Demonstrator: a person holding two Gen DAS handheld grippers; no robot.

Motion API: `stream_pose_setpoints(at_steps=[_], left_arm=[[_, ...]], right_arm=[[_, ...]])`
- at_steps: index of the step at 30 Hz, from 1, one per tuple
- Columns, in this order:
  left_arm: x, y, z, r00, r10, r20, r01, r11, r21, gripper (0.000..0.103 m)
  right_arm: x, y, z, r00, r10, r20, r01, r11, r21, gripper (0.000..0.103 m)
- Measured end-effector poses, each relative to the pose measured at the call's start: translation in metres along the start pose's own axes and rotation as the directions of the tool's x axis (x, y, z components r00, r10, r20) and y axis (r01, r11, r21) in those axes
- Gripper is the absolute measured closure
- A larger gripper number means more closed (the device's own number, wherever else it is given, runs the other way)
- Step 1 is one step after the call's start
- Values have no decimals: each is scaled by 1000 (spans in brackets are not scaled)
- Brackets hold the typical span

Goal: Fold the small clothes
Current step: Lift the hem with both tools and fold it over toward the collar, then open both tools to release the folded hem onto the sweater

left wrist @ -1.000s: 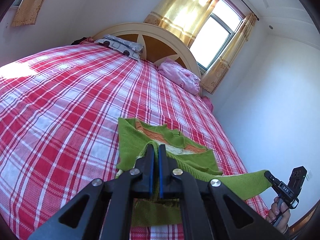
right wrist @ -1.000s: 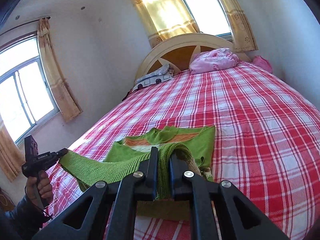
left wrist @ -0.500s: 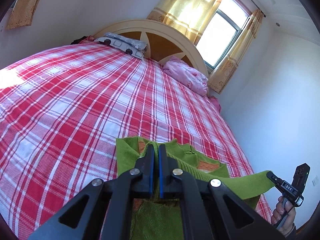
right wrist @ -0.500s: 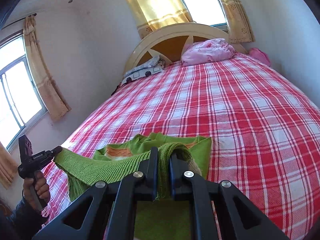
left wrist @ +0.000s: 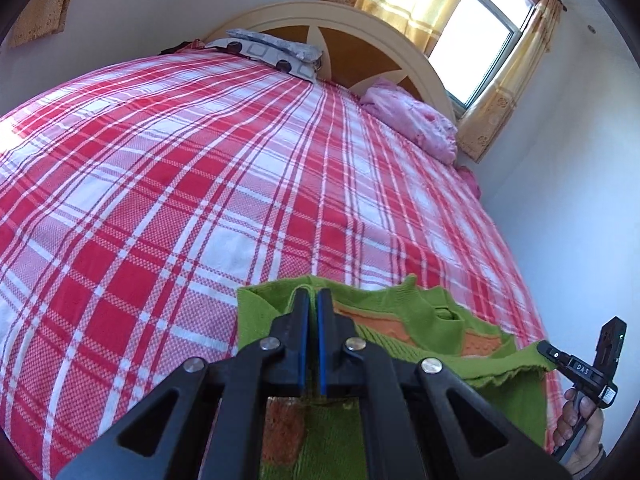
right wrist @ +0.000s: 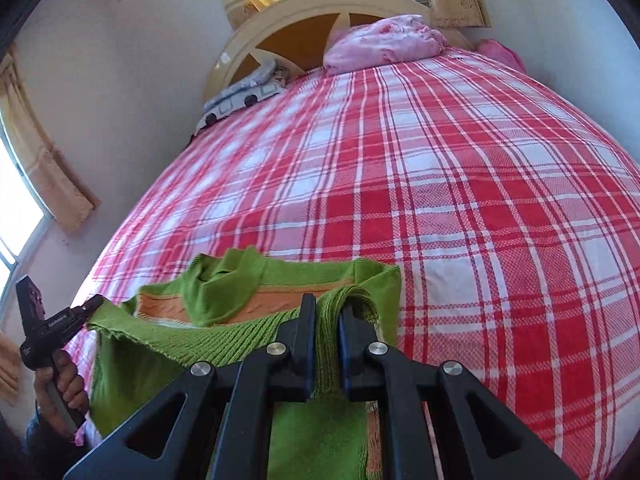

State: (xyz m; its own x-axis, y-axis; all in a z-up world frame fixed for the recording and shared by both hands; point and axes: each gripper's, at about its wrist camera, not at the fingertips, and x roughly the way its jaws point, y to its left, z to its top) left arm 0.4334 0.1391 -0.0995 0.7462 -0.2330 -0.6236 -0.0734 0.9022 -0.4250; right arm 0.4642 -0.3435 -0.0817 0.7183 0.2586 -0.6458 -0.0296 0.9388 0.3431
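A small green knit sweater [left wrist: 432, 320] with orange bands lies on the near end of the red plaid bed [left wrist: 200, 184]. Its ribbed hem is held up between both grippers and carried over the collar end. My left gripper [left wrist: 313, 300] is shut on one hem corner, with the cloth hidden behind its jaws. In the right wrist view my right gripper [right wrist: 326, 308] is shut on the other hem corner, and green ribbing [right wrist: 326, 344] bunches between its jaws. The sweater [right wrist: 224, 292] shows its collar and orange band there. Each view also shows the other gripper [left wrist: 560, 358] [right wrist: 86, 308] at the hem's far end, held by a hand.
Two pillows lie by the cream headboard [left wrist: 360, 28]: a grey patterned one [left wrist: 268, 52] and a pink one [left wrist: 416, 120]. Curtained windows [left wrist: 472, 32] stand behind the bed and to one side [right wrist: 20, 200]. A white wall runs close along the bed's right edge.
Both grippers have carried the hem forward toward the headboard and lower. The raised hem now covers more of the sweater's body, close behind the collar.
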Motion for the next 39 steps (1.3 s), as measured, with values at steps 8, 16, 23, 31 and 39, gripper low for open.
stream_pose_setpoints(at_steps=[8,16,23,31,39], left_arm=[[17,10,-5,997,59,-48,-61,997,-44,92],[-11,23,-32,997,46,-66,-52,995,-80,92],[-45,9,-65,993,109,-32,-107,992,69,91],[-50,11,-78,981,191,31,-193,975,113,63],[-40,18,-86,979,205,19,-205,974,91,57]], right_arm=[[35,-11,-2,996,-80,-38,80,996,24,20],[0,-15,-16,997,-69,20,69,997,18,20],[-25,-5,-30,999,-36,9,37,999,-24,20],[33,96,-45,964,42,-261,-117,952,-282,20],[102,119,-30,957,-202,-208,123,932,-340,20]])
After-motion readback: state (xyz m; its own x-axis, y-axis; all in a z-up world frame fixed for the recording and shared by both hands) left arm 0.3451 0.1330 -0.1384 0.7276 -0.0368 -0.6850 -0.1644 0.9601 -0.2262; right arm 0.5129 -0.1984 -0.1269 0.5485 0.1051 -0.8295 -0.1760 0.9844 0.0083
